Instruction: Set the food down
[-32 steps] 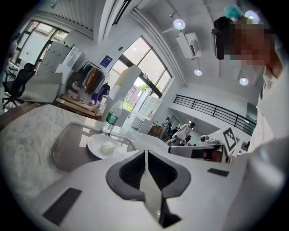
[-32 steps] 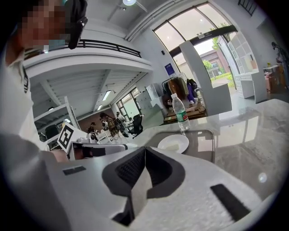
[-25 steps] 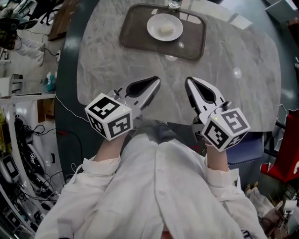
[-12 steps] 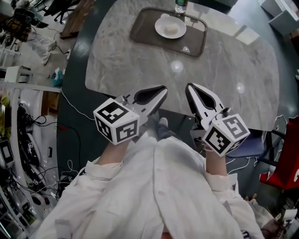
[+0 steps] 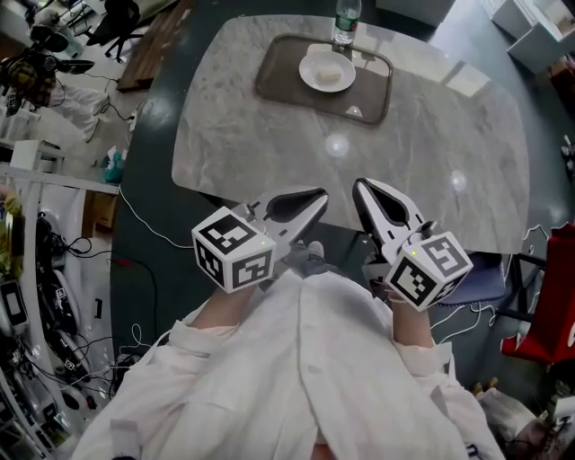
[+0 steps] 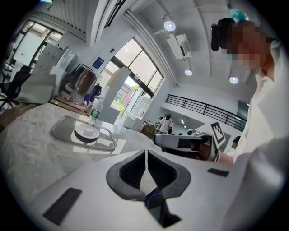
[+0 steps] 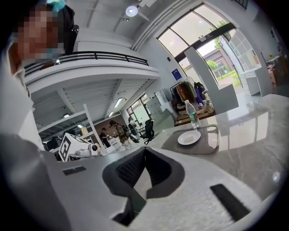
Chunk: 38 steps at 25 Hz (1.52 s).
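food (image 5: 330,72) sits well beyond the left tool (image 5: 321,192).

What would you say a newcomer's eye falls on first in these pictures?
The left gripper and right gripper, both shut and empty, side by side over the near edge of the marble table, in front of the person's white shirt. Then, at the far end, a grey tray bearing a white plate with pale food, a water bottle upright at its far edge.

The head view looks steeply down over the left claw (image 5: 314,198) and right claw (image 5: 362,189). Both claw views share the tray (image 5: 278,79) far ahead.
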{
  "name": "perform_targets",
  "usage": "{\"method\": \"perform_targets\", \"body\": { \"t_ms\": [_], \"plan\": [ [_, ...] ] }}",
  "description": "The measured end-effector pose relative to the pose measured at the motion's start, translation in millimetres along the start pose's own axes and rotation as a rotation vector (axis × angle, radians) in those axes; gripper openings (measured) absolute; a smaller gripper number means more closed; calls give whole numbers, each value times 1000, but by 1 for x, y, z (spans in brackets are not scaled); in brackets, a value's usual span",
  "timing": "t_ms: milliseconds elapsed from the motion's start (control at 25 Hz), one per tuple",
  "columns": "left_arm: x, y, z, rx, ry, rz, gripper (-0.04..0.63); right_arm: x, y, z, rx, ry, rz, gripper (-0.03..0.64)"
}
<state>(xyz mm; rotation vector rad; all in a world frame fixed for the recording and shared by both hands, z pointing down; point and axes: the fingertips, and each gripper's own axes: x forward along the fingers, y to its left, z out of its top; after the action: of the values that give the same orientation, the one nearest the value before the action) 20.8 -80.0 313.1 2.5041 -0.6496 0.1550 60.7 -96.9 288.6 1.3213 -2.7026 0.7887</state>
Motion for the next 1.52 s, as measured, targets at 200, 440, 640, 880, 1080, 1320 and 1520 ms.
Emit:
{"method": "perform_targets", "body": {
  "t_ms": [200,440,640,880,1080,1320,1520],
  "plan": [
    [-7,5,6,-5,-11,-3,26,8,18,2,-37,2,6,3],
    [-6,20,14,0,-15,31,26,16,28,-5,-75,17,5,3],
    [-4,20,13,-4,-4,19,26,14,26,-8,-85,32,-17,3],
    [-2,15,10,3,8,5,26,7,18,-11,-122,43,-68,3],
    [-3,12,13,25,12,11,26,4,15,-14,-139,60,-90,3],
    [-1,12,15,35,12,20,26,2,7,-12,-139,54,-104,3],
    [0,8,12,37,16,21,26,0,4,-14,-139,63,-105,3]
  ]
}}
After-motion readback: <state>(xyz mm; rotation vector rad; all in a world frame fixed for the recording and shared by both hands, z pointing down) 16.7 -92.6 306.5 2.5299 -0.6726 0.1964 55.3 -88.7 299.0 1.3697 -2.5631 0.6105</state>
